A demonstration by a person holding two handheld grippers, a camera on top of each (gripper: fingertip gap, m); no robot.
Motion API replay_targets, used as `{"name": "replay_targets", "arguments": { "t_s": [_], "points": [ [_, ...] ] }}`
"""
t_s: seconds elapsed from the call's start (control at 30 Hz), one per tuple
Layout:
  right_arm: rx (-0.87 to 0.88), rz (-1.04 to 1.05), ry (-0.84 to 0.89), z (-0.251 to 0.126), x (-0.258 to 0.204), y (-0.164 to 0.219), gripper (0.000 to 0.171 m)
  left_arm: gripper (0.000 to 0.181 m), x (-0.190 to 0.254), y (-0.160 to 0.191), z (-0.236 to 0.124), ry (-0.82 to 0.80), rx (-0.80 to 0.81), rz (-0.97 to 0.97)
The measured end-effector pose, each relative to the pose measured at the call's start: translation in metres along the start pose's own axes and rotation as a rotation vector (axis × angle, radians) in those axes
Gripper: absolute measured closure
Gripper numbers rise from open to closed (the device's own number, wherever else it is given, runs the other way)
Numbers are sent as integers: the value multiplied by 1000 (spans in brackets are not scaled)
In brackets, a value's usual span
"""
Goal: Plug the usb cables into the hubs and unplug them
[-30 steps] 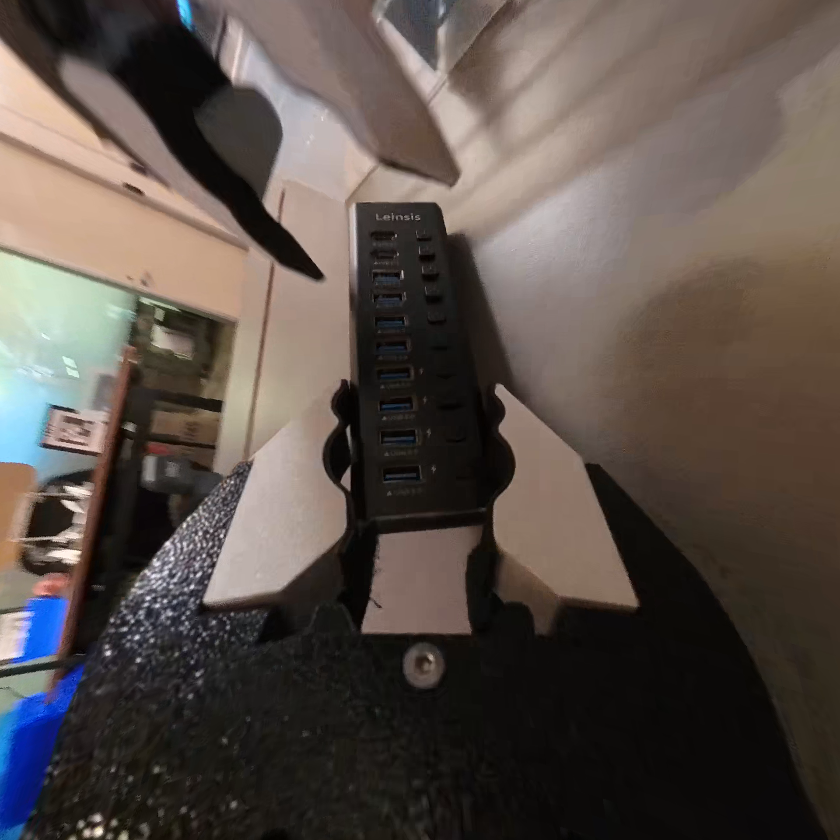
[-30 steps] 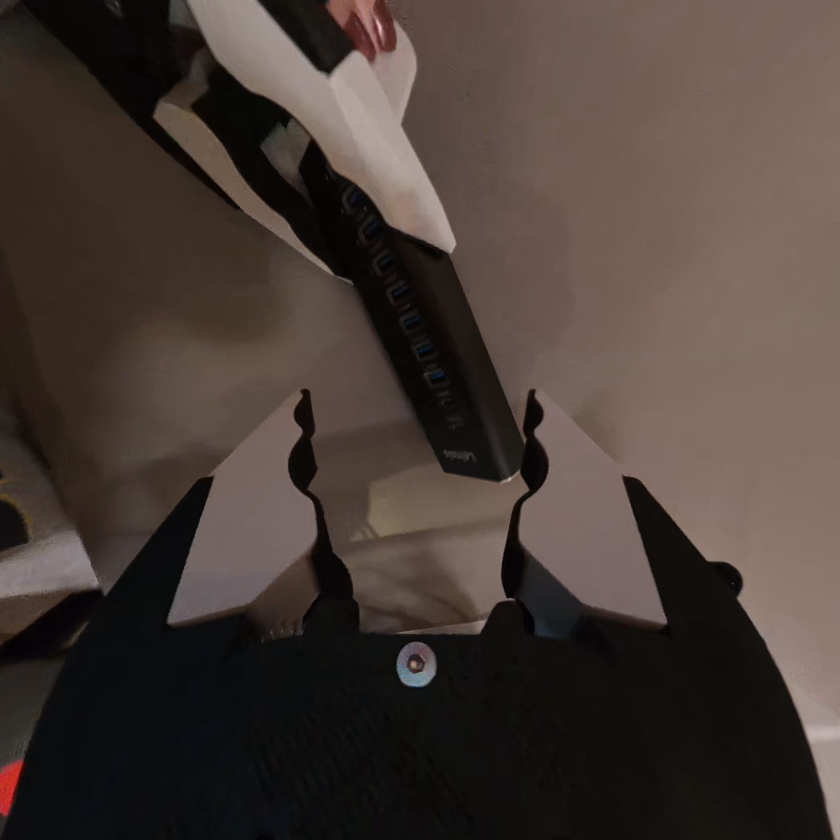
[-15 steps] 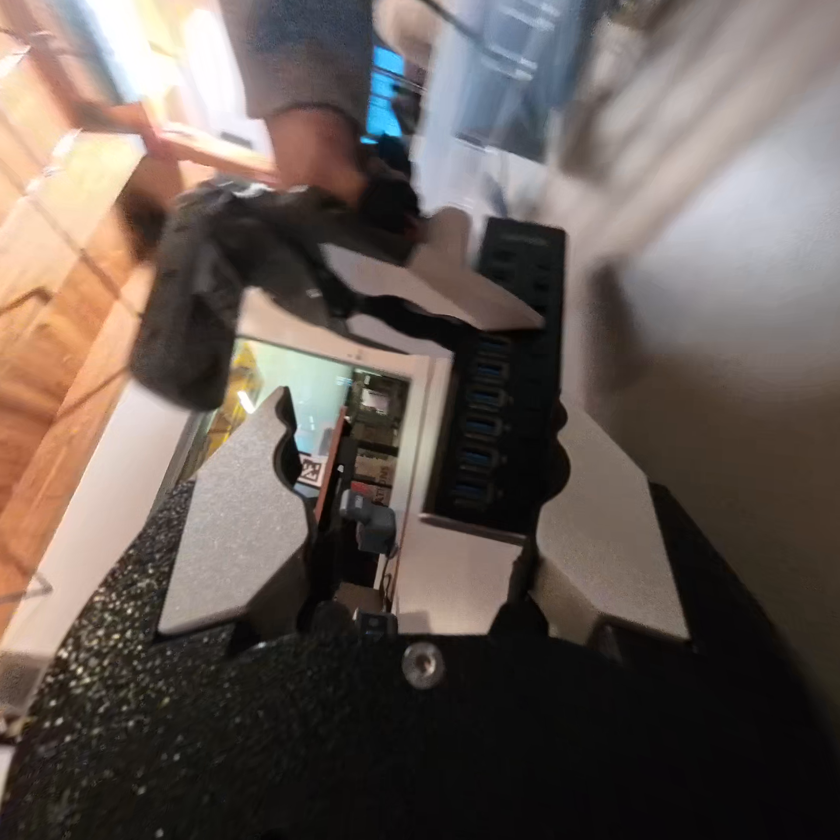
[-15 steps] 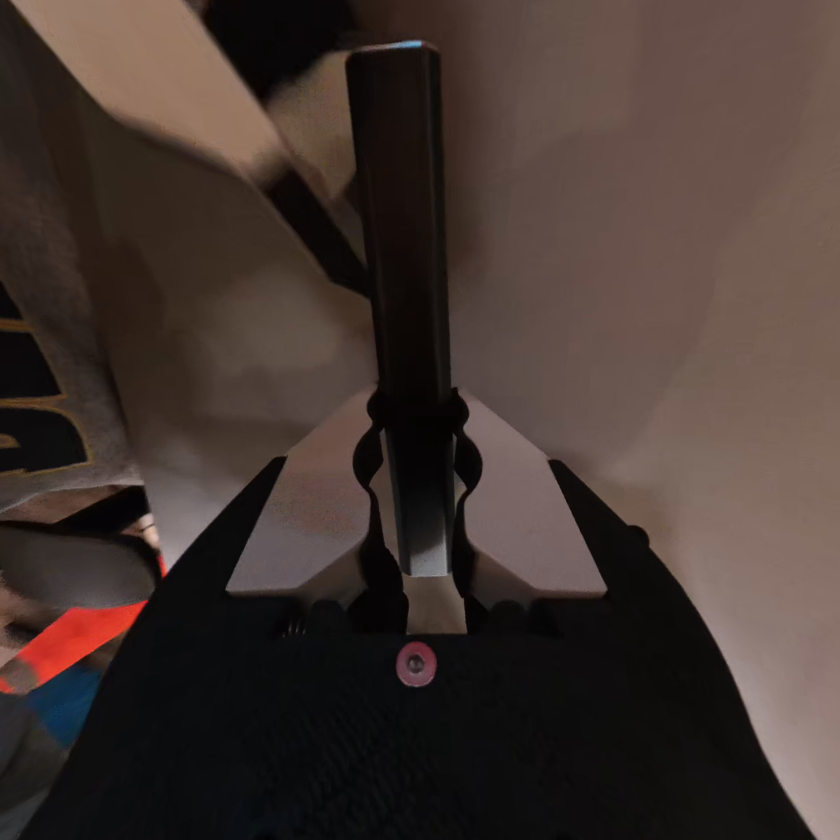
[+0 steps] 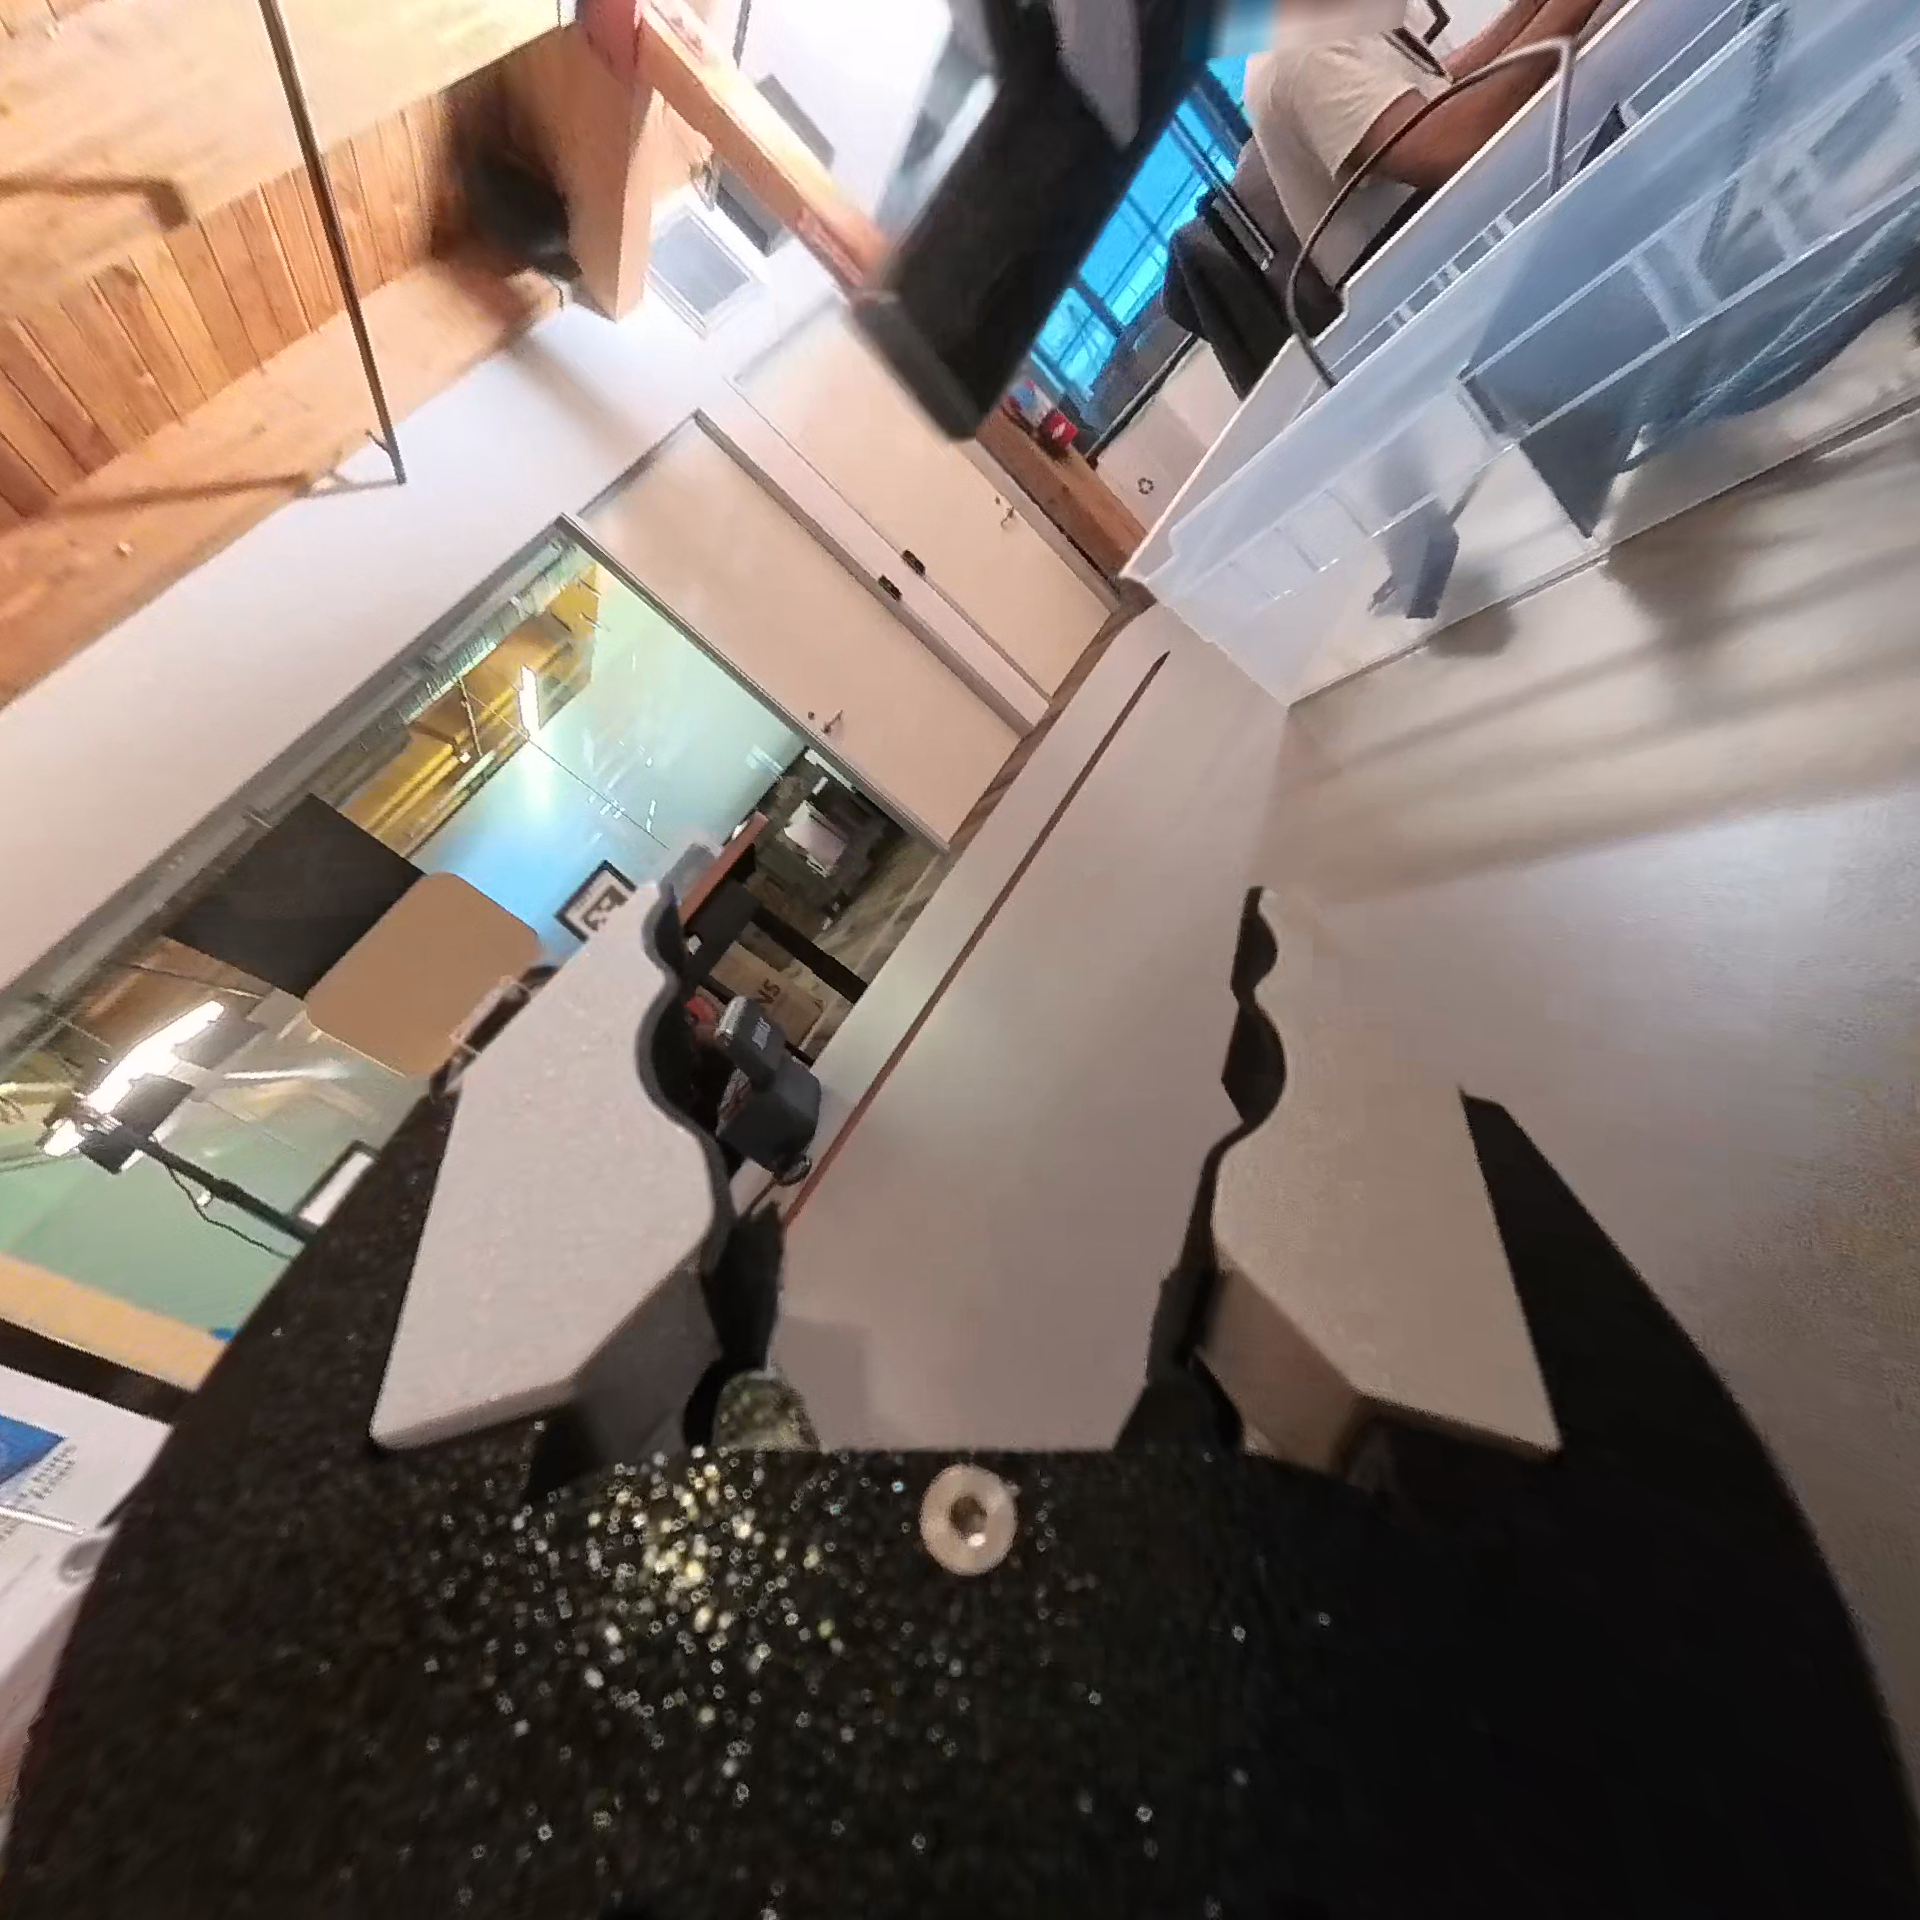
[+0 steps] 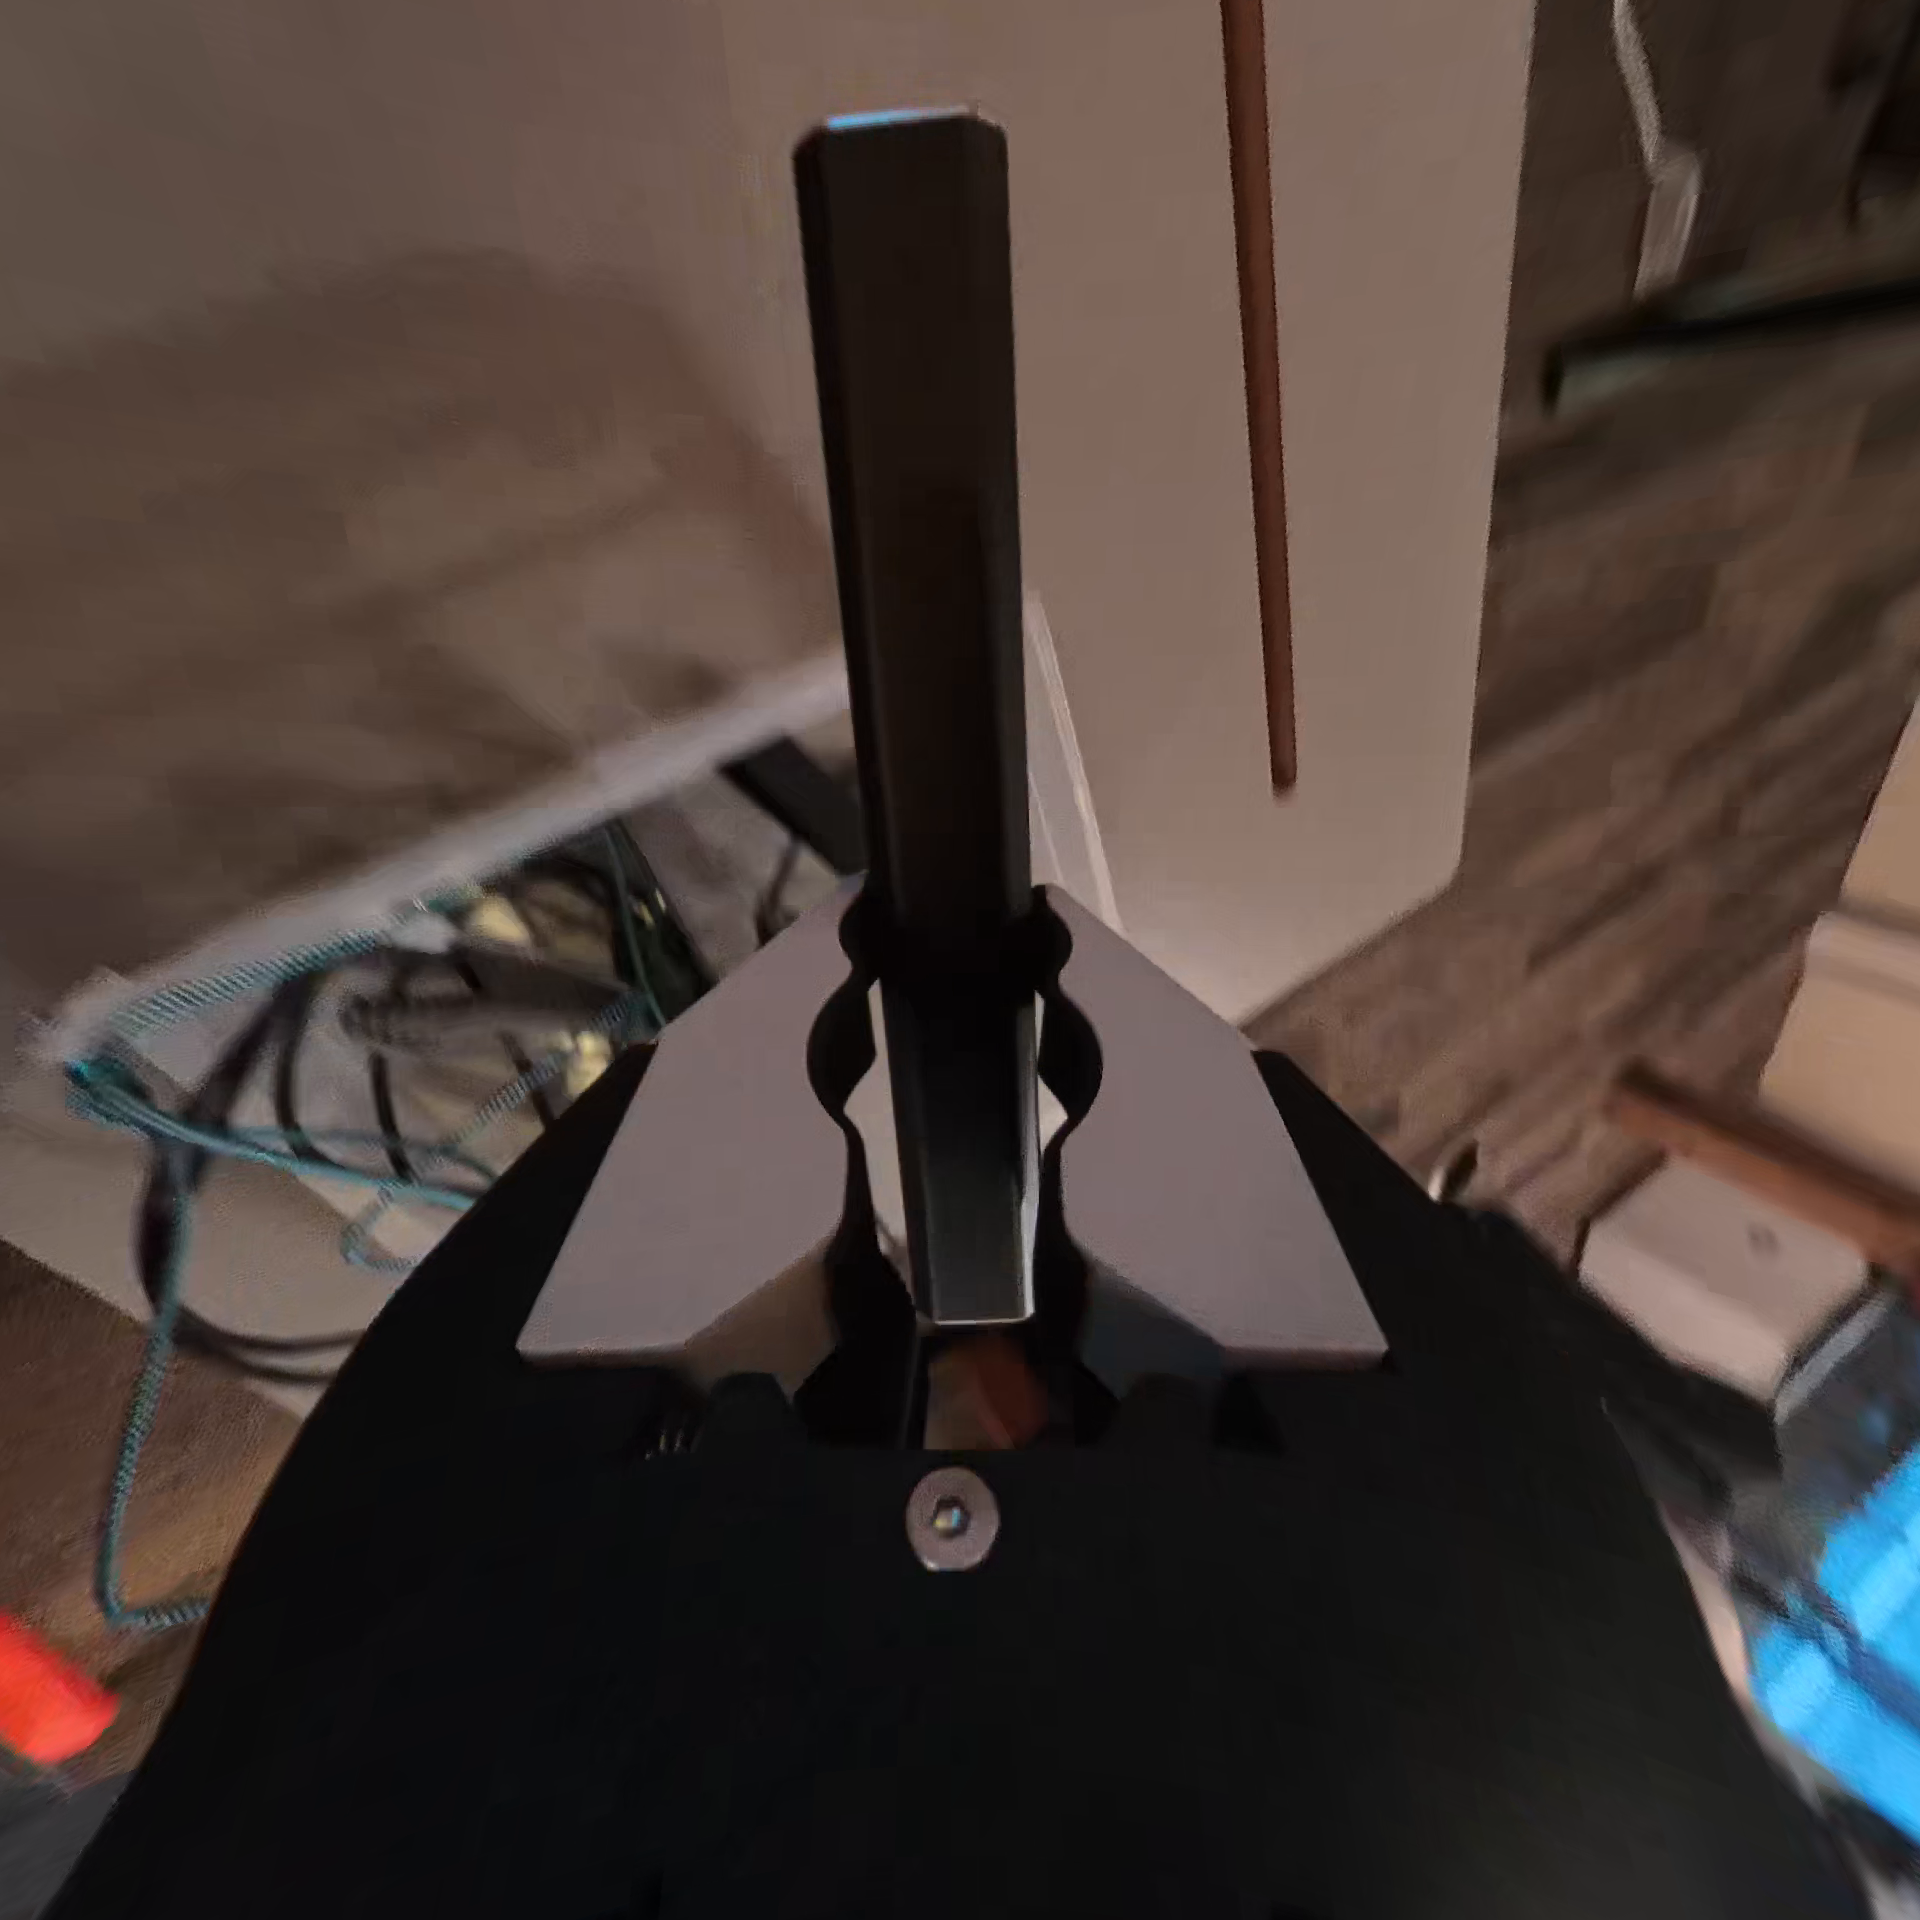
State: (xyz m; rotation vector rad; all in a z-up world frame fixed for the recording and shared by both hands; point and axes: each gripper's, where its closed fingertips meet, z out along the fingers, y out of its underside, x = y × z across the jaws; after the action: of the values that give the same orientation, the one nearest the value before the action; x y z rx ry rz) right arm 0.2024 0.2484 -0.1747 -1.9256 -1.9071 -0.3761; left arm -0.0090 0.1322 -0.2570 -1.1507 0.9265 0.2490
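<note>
My right gripper (image 6: 951,925) is shut on the near end of a long black USB hub (image 6: 904,520). The hub shows edge-on and sticks straight out ahead of the fingers, so its ports are hidden. My left gripper (image 5: 956,914) is open and empty, tilted over the white table (image 5: 1610,1039). A blurred black block (image 5: 966,239) at the top of the left wrist view appears to be the hub in the other gripper. No plug is in either gripper.
A clear plastic bin (image 5: 1455,468) stands on the table at the far right. A person sits behind it (image 5: 1340,94). Dark and teal braided cables (image 6: 416,1039) lie tangled below a white edge at the left. A red object (image 6: 42,1704) is at the lower left. The left gripper's tips are roughly 25 centimeters from the right gripper's.
My left gripper let go of the hub, opened wide and swung away. My right gripper closed on the hub's end and carried it off.
</note>
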Motion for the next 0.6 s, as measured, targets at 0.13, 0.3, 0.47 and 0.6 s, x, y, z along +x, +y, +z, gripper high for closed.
{"name": "replay_targets", "arguments": {
  "t_s": [0.13, 0.3, 0.47, 0.6],
  "points": [
    [-214, 66, -54, 39, 0, 79, 145, 82, -3, 5, 1, 6, -16, -62],
    [-259, 90, -169, 91, -30, 111, 145, 85, 0, 10, 3, 36, -33, -99],
    [-223, 4, -151, 124, -42, 108, 144, 87, 4, 12, 4, 54, -43, -96],
    [-233, 7, -123, 130, -43, 111, 131, 92, 4, 11, 3, 55, -42, -91]
  ]
}}
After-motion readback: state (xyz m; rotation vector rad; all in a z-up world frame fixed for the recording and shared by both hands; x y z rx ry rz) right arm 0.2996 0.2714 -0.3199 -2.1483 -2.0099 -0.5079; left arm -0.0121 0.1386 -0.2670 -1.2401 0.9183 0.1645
